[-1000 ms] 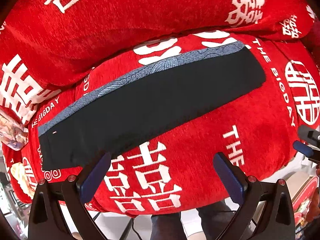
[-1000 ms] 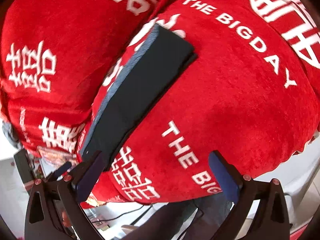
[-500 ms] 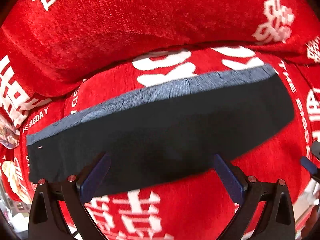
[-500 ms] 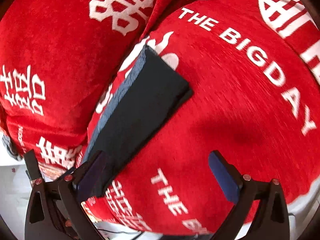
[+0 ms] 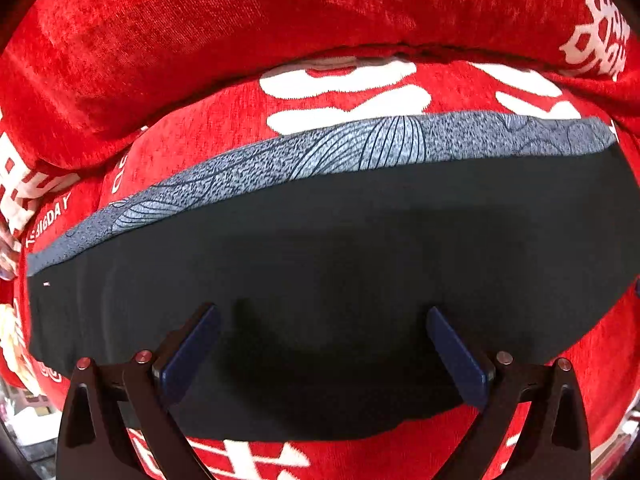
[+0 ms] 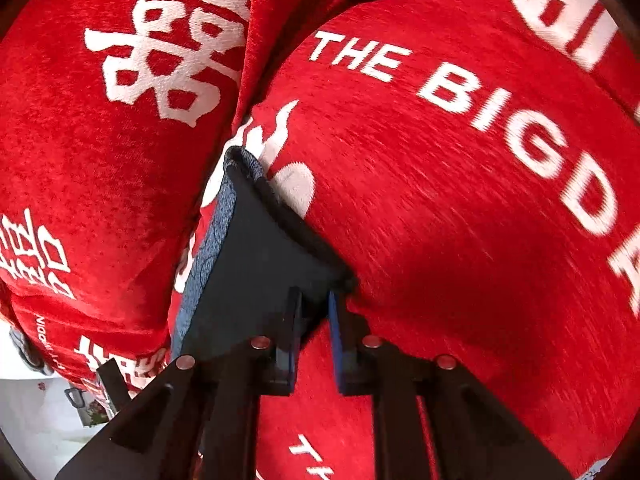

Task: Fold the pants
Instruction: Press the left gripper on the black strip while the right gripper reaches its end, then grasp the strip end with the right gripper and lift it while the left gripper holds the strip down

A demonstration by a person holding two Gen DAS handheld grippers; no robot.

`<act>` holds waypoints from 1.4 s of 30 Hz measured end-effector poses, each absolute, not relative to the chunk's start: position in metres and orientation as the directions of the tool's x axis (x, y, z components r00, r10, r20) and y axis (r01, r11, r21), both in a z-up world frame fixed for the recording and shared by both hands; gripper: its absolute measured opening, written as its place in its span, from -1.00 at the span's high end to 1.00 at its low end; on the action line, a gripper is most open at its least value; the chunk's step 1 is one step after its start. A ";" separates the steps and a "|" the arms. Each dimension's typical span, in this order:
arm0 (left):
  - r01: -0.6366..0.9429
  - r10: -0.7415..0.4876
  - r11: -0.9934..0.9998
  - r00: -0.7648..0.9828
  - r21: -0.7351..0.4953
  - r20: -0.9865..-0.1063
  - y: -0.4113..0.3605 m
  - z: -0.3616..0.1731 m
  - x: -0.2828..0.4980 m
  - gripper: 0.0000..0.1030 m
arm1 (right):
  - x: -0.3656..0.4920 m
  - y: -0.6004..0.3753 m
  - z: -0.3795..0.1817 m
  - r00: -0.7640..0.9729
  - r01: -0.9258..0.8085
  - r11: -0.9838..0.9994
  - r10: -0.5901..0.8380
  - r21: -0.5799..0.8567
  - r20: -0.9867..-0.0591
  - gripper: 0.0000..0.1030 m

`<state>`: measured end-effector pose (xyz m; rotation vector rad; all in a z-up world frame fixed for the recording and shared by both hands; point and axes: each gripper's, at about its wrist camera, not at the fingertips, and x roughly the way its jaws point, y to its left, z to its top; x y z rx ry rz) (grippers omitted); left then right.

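Note:
The dark pants lie as a long folded strip across the red sofa seat, with a grey patterned band along the far edge. My left gripper is open, its fingers spread just above the pants' near middle. In the right wrist view my right gripper is nearly closed on the near corner of the pants' end, with the dark cloth between its pads.
The sofa is covered in red cloth with white lettering. Its back cushion rises just behind the pants. Floor clutter shows beyond the seat's front edge at lower left.
Both grippers moved in toward the pants. The left one now hovers over the middle of the strip. The right one closed from wide open onto the corner of the pants' end.

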<state>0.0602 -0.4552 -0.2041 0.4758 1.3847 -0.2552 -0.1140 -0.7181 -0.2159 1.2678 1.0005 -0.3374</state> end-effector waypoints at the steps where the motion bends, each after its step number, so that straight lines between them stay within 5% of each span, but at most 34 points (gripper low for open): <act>1: 0.449 0.104 0.876 0.183 0.177 -0.978 -0.455 -0.202 0.060 -1.00 | -0.118 -0.717 -0.213 0.568 0.700 0.311 0.304 0.643 -0.765 0.57; 2: 0.452 0.104 0.874 0.190 0.181 -0.976 -0.455 -0.199 0.060 -1.00 | -0.121 -0.714 -0.211 0.578 0.688 0.302 0.322 0.660 -0.750 0.22; 4: 0.453 0.093 0.873 0.208 0.180 -0.974 -0.455 -0.195 0.061 -1.00 | -0.124 -0.707 -0.211 0.590 0.668 0.294 0.351 0.683 -0.728 -0.16; 42: 0.422 0.105 0.889 0.196 0.180 -0.975 -0.456 -0.206 0.070 -1.00 | -0.102 -0.690 -0.230 0.592 0.619 0.303 0.427 0.725 -0.684 -0.16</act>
